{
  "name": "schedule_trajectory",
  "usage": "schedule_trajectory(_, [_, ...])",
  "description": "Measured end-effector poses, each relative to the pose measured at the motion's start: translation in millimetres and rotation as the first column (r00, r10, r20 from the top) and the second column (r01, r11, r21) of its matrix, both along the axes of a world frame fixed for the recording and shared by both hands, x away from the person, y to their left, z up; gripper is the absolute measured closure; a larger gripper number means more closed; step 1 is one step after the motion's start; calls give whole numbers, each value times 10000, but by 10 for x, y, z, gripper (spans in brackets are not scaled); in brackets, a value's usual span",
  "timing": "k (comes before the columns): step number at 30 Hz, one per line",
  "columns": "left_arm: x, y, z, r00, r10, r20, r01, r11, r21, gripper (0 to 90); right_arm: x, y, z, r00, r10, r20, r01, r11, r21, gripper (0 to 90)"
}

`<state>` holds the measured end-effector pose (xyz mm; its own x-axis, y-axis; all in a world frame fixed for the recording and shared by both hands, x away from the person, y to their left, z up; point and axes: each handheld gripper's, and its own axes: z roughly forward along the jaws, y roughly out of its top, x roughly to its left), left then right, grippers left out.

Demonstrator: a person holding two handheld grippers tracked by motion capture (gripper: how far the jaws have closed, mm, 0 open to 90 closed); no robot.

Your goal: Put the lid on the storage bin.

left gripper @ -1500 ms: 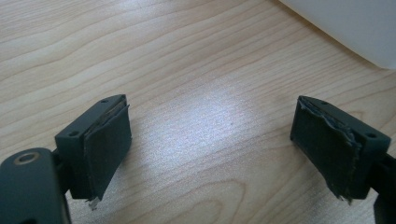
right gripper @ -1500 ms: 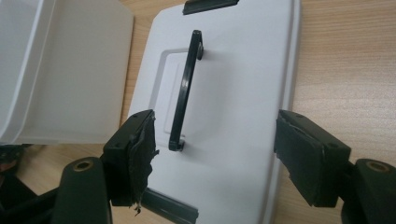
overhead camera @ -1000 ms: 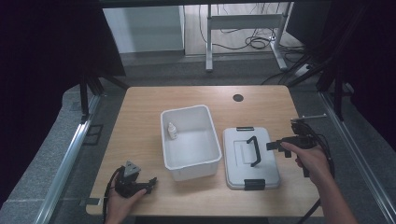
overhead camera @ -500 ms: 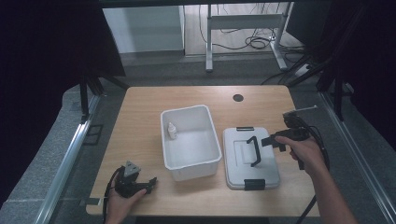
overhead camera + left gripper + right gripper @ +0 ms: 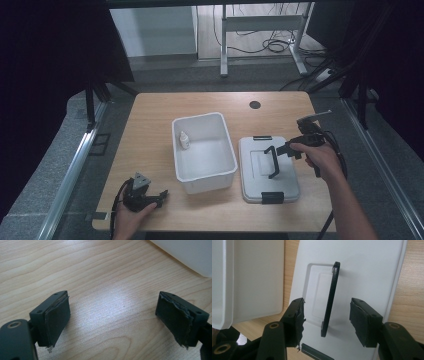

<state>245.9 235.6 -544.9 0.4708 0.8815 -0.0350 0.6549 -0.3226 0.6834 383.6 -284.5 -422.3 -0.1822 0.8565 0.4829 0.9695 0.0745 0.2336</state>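
At the right of the high view the right gripper [image 5: 286, 148] holds its jaws apart around the raised black handle [image 5: 329, 300] of the grey lid [image 5: 267, 167], beside the white bin [image 5: 203, 152], while the left gripper [image 5: 159, 196], jaws apart, rests lower left on the table [image 5: 150, 125].

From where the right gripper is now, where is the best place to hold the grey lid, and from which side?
Probably by the black handle that stands up at the middle of the lid. It is a thin bar, narrow enough for the open fingers of the right gripper, which already sit one on each side of it. Come from the lid's right, as now, and close across the bar.
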Motion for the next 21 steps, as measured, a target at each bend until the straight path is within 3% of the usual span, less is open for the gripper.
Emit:
schedule_trajectory(3, [0, 0, 0, 10000, 0, 1, 0, 10000, -3, 124, 34, 18, -43, 9998, 169, -146, -170, 9998, -80, 502])
schedule_trajectory(21, [0, 0, 0, 10000, -1, 3, 1, 10000, -2, 124, 177, 153, -239, 9951, 407, -898, -456, 9975, -536, 529])
